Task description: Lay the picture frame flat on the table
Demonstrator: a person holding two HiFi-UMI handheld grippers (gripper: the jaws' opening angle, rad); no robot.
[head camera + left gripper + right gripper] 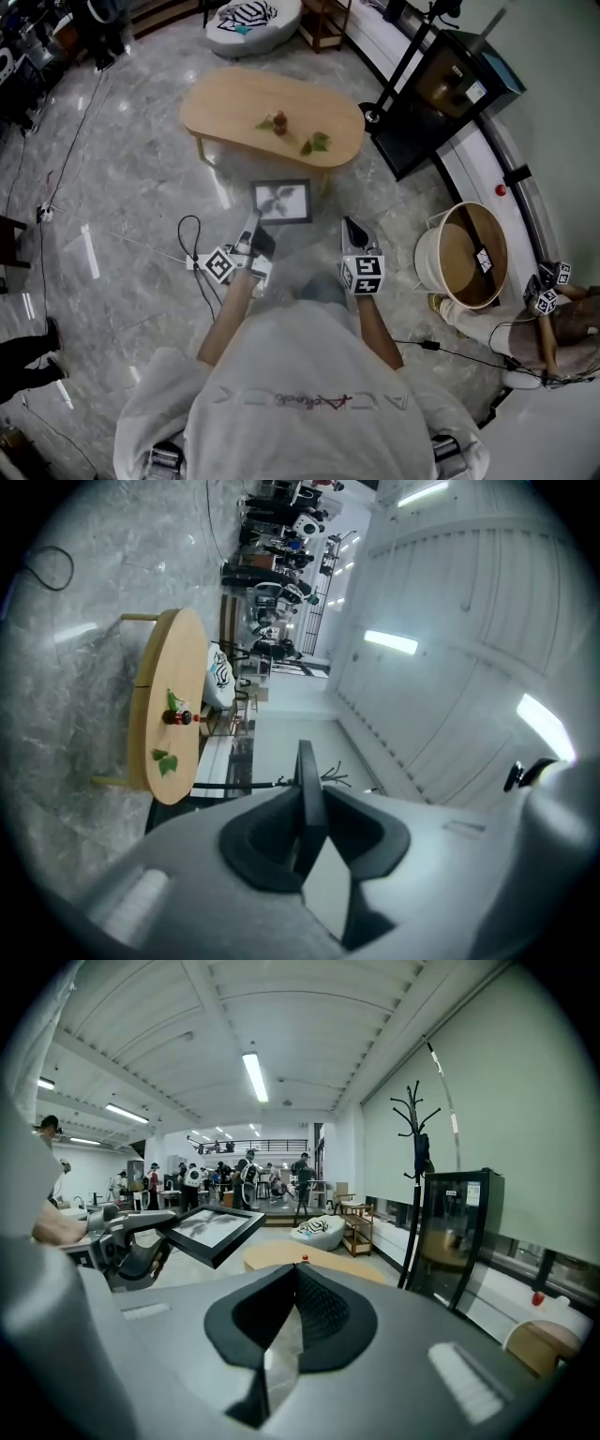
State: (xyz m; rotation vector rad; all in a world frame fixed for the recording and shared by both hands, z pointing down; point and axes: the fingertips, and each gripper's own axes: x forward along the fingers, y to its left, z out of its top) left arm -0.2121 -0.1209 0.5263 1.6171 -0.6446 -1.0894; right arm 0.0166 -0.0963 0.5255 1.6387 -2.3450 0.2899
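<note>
A black picture frame (282, 201) with a grey plant print hangs in the air over the floor, short of the oval wooden table (234, 103). My left gripper (255, 234) is shut on the frame's near left edge, and the frame lies roughly level, face up. In the left gripper view the frame's thin edge (307, 794) stands pinched between the jaws. The right gripper view shows the frame (211, 1228) and the left gripper (131, 1249) to its left. My right gripper (353, 231) is beside the frame, shut (292, 1274) and empty.
On the table stand a small red bottle (279, 121) and green leaves (315, 143). A round tan tub (464, 254) and a black cabinet (441, 94) are to the right, with another person (553, 323) crouching there. A cable (192, 246) lies on the marble floor.
</note>
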